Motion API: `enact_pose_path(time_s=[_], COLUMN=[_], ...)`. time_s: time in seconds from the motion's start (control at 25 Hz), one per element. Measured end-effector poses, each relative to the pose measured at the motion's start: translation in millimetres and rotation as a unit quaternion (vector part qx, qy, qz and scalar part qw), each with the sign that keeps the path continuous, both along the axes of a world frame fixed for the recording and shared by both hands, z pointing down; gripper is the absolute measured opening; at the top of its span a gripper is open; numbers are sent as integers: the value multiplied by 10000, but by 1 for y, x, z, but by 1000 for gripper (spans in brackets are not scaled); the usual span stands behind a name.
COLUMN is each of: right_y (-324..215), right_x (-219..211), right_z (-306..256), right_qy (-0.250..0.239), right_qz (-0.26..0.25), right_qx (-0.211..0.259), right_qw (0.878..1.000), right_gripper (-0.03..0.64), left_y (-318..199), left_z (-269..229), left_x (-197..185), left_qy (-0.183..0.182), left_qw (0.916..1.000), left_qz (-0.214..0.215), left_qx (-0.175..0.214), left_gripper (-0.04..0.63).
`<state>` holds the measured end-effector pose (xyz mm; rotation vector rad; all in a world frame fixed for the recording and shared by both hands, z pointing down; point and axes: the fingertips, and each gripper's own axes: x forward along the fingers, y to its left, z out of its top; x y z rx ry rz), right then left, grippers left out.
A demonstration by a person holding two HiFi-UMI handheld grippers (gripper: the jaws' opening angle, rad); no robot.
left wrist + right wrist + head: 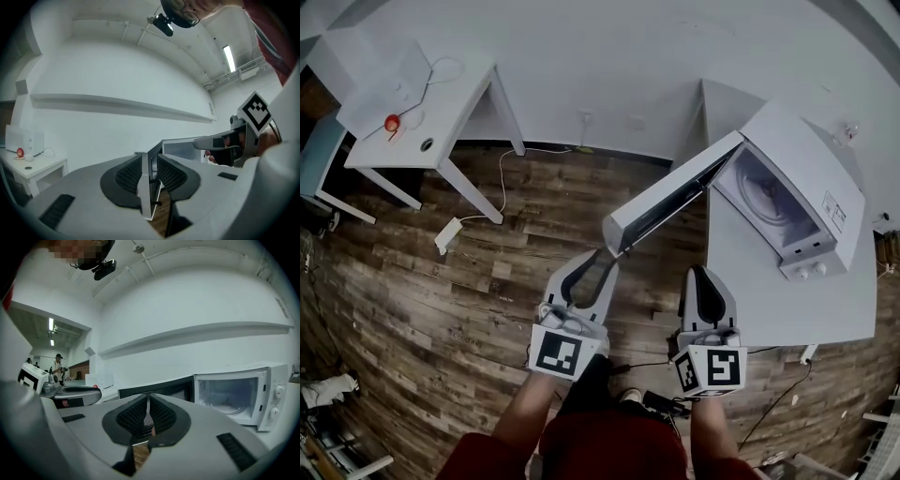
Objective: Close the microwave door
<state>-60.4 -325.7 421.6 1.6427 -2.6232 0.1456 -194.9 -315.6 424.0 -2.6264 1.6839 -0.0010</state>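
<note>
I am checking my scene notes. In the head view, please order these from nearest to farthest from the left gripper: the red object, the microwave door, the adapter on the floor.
1. Door: its free edge is right at the left gripper tips.
2. Adapter: on the floor, to the left.
3. Red object: on the small table, far upper left.

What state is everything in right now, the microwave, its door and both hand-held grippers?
Microwave door: open, swung wide.
Microwave: cavity exposed.
Left hand-held gripper: open, jaws on either side of the door's free edge.
Right hand-held gripper: shut, holding nothing.
</note>
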Motion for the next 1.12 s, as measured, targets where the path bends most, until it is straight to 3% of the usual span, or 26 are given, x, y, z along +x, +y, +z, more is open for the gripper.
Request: enact_pose_path(time_s=[0.32, 0.48, 0.72, 1.12], right_y=[-23, -32, -46, -66], right_x=[-18, -20, -14, -21], right_z=[20, 31, 41, 52], right_qy=[132, 278, 319, 406], right_qz=[45, 56, 240, 302], right_qx=[-200, -310, -423, -538], right_qw=[9997, 9991, 9983, 9973], right_gripper=[38, 38, 38, 38], left_y=[-35, -47, -61, -71], left_z=[29, 46, 64, 70], left_x=[-16, -12, -2, 3], left_qy=[-448, -366, -699, -627], left_qw=[9948, 9888, 9747, 9483], left_qz=[909, 1431, 2100, 3076], left_qx=[-55, -188, -305, -465], left_gripper=[144, 169, 218, 272])
